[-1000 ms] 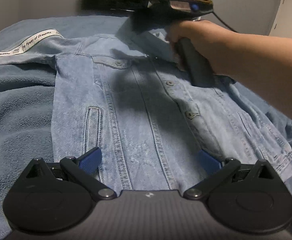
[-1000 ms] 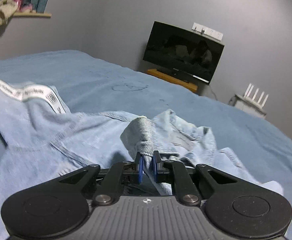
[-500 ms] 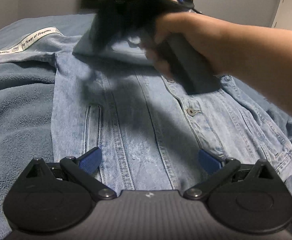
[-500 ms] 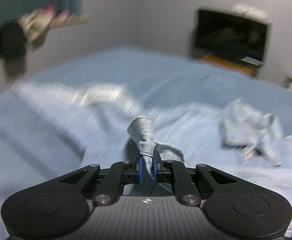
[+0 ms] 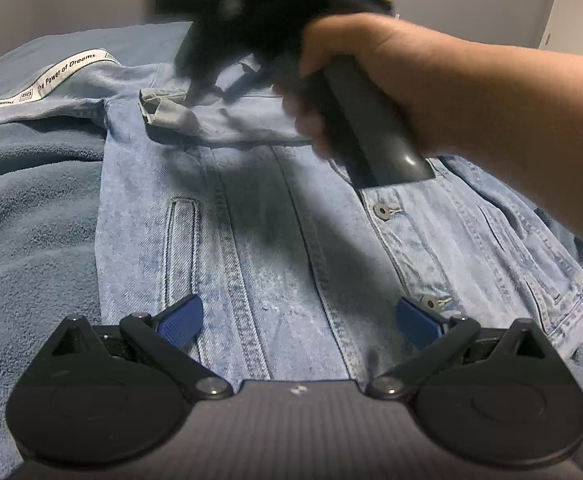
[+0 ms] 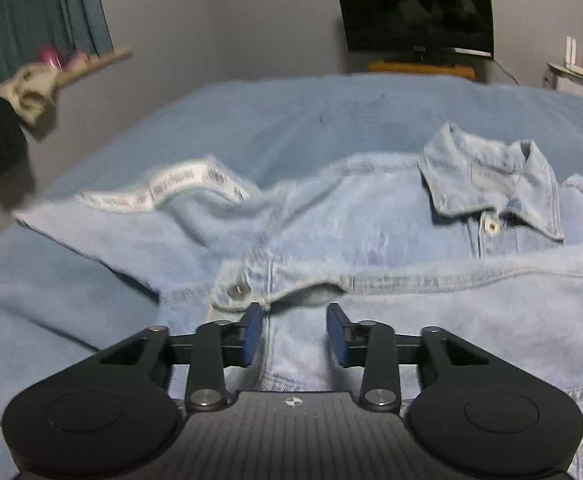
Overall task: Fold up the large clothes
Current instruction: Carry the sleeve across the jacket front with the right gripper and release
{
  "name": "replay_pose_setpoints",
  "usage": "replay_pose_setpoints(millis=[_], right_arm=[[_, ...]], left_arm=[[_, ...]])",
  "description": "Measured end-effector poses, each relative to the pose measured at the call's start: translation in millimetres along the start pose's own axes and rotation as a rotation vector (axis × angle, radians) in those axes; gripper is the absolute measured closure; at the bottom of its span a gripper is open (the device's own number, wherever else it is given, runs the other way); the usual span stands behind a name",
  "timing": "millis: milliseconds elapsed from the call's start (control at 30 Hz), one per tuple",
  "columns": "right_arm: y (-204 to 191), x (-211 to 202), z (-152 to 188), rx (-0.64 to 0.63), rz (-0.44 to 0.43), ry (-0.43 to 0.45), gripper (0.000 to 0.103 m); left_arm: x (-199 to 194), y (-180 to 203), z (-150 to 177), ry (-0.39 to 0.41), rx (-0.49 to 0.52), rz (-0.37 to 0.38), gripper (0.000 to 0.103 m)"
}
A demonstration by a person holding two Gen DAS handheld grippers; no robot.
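Your right gripper (image 6: 294, 332) is opening above the denim jacket (image 5: 291, 248), apparently gripping nothing; your left gripper (image 5: 297, 320) hangs released over its hem.

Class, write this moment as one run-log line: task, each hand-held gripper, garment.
fold | left hand-held gripper: open over denim jacket | right hand-held gripper: opening, sleeve released across chest

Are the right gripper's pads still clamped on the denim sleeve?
Apart. In the right wrist view the right gripper is opening; both blue pads stand clear of the denim sleeve lying flat across the jacket.
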State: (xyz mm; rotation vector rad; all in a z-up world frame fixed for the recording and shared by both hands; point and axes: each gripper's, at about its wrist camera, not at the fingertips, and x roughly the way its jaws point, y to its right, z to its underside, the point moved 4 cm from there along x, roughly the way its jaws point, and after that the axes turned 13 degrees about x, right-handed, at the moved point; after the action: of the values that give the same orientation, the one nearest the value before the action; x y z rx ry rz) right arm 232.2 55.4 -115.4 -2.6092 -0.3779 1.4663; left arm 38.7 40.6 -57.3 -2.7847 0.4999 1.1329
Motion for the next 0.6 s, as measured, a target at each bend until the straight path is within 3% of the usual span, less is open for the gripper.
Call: replay_pose_setpoints(millis=[67, 167, 267, 333, 500, 600], right_arm=[[-5, 18, 12, -0.056, 0.017, -0.095, 0.066], [-2, 11, 10, -0.077, -0.003, -0.086, 0.067], [23, -19, -4, -0.02, -0.037, 0.003, 0.063], [53, -43, -13, 0.013, -0.002, 0.1, 0.059], [153, -91, -24, 0.111, 0.262, 0.301, 0.059], [203, -98, -15, 0.082, 0.441, 0.301, 0.058]], left_arm=[[4, -2, 2, -0.01, -0.005, -0.005, 0.0], [6, -5, 2, -0.015, -0.007, -0.003, 0.0], [5, -5, 1, -0.011, -0.003, -0.003, 0.0], [6, -3, 2, -0.015, 0.006, -0.008, 0.0], [8, 1, 3, -0.02, 0.025, -0.013, 0.0], [10, 2, 4, -0.025, 0.04, -0.023, 0.0]])
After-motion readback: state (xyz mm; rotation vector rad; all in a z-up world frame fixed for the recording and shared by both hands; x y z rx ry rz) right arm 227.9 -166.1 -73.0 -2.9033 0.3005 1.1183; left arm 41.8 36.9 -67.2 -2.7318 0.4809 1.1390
